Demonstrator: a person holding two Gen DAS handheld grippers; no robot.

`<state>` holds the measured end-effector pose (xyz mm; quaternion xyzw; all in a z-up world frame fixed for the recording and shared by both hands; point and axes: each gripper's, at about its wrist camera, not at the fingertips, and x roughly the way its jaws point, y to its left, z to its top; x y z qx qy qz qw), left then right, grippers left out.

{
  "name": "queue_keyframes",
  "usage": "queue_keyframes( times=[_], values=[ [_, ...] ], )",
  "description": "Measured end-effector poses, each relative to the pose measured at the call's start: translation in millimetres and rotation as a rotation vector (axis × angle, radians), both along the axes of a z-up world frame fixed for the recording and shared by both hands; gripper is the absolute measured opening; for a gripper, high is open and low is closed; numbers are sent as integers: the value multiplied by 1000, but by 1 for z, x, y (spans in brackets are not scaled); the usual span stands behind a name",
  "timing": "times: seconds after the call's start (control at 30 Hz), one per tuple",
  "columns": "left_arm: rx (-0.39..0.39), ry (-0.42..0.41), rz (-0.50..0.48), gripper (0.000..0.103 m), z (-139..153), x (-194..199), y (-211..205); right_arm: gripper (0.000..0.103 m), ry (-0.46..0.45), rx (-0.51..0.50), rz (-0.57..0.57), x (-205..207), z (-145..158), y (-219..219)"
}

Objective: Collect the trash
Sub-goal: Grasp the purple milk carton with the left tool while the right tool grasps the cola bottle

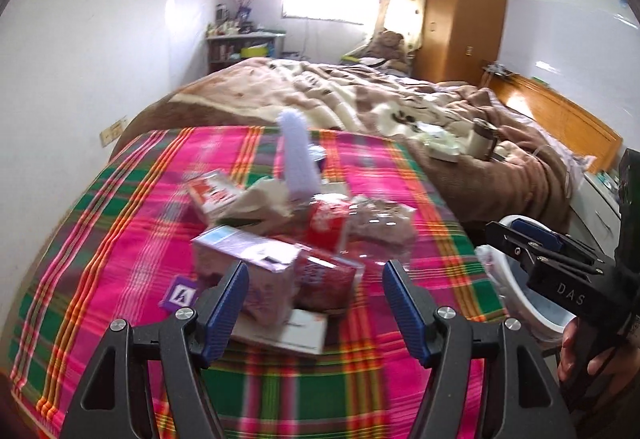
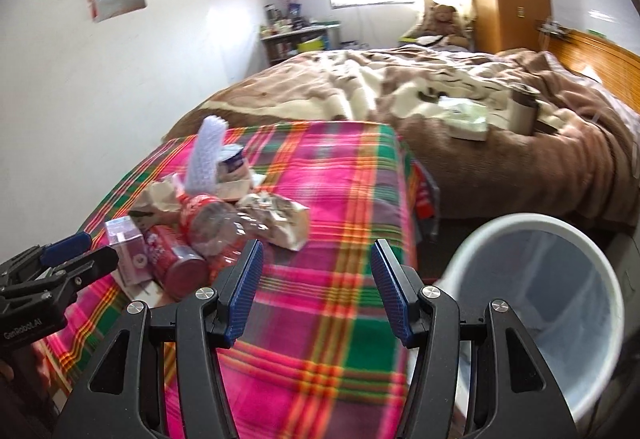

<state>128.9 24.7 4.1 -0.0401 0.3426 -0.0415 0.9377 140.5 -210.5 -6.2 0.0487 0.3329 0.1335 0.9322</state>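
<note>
A pile of trash lies on the pink plaid cloth point(image 1: 132, 239): a pink carton point(image 1: 248, 271), a red can point(image 1: 324, 275), a clear plastic bottle point(image 1: 328, 223) with a red label, crumpled brown paper point(image 1: 260, 203) and an upright white bubble-wrap roll point(image 1: 296, 159). My left gripper point(image 1: 316, 303) hovers open just in front of the carton and can, holding nothing. My right gripper point(image 2: 316, 279) is open over bare cloth, right of the bottle point(image 2: 212, 223) and the paper point(image 2: 280, 219). A white bin point(image 2: 520, 219) stands off the cloth's right edge, beside the right gripper point(image 1: 540, 251).
A purple card point(image 1: 180, 293) and flat cardboard point(image 1: 288, 335) lie near the pile. Behind is a bed with a brown blanket point(image 2: 440, 87), a tissue pack point(image 2: 468, 119) and a cup point(image 2: 524, 107). A wooden wardrobe point(image 1: 464, 15) and a headboard point(image 1: 560, 115) stand at the right.
</note>
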Motion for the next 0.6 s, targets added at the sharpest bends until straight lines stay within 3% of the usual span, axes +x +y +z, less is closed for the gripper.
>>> queue_keyframes(
  times=[0.6],
  values=[
    [-21,119,58,70,-37,41,39,58,84,-98,288,63,-14,80]
  ],
)
